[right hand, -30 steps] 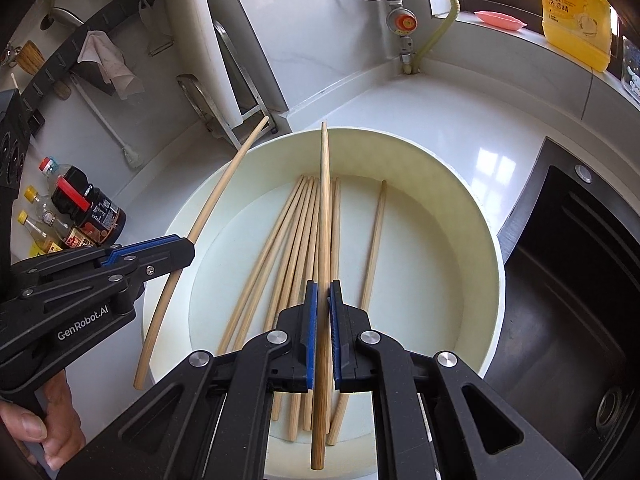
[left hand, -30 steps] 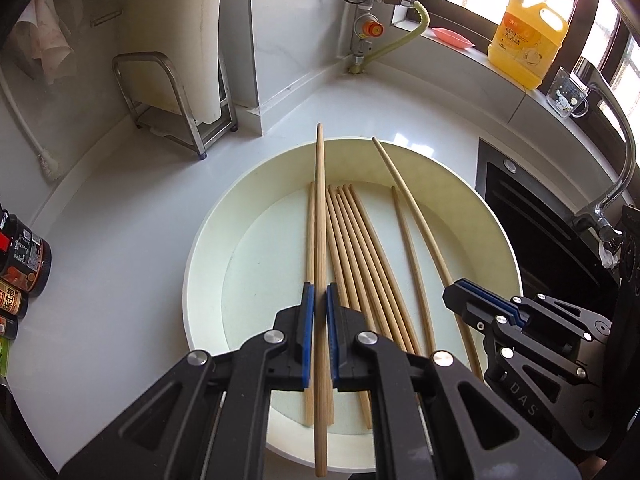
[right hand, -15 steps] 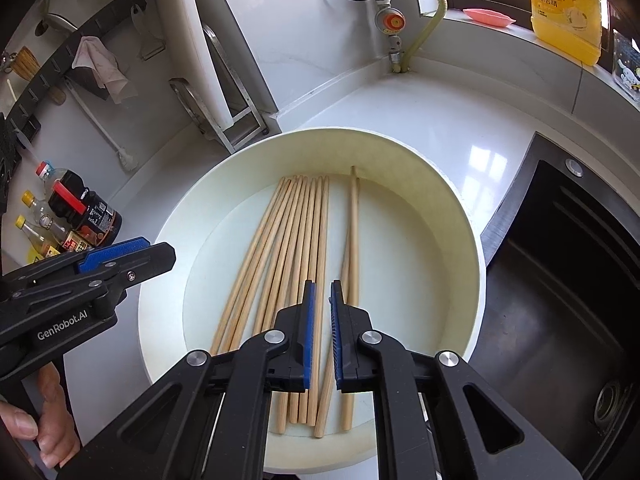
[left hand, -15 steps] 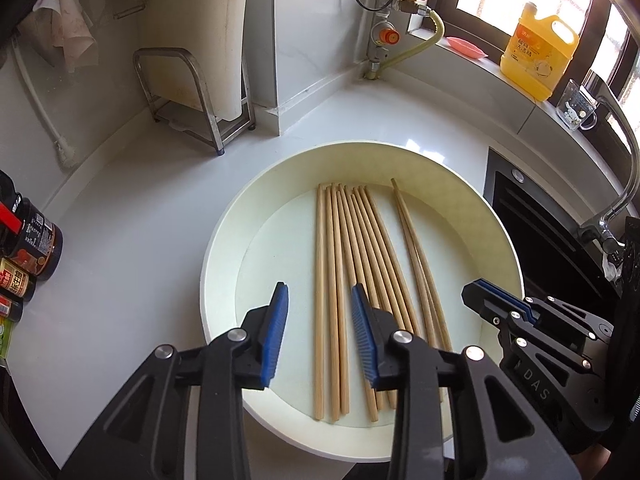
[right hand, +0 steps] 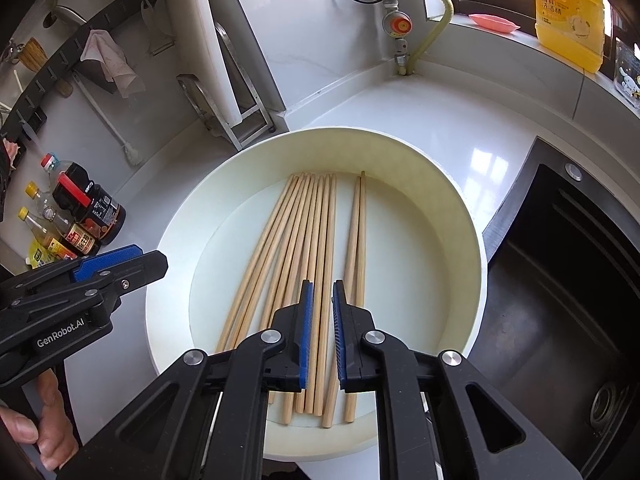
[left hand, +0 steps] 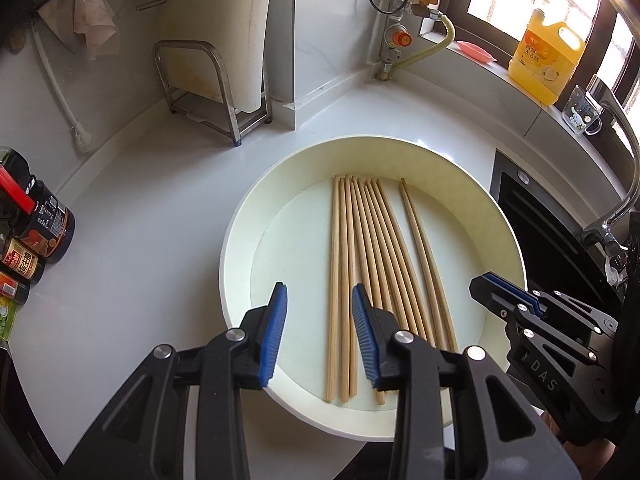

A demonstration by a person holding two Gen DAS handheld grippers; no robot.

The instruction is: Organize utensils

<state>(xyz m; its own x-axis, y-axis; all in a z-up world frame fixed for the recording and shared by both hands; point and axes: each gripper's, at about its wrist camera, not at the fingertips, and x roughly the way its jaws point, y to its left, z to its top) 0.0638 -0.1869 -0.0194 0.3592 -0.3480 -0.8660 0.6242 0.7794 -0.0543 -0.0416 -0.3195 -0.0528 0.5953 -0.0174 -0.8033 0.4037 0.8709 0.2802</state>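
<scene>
Our left tool (left hand: 318,332) hangs over the near rim of the basin (left hand: 236,240), its jaws opening with nothing pinched between them. Our right tool (right hand: 320,332) is parting too, a narrow gap, gripping nothing. The chopsticks (left hand: 362,264) lie side by side on the basin floor, a pair (right hand: 357,236) slightly apart, so we judge the sorting nearly done. The basin sits on a white tabletop (left hand: 140,240), between sauce bottles (left hand: 36,236) and a dark sink (right hand: 560,280).
</scene>
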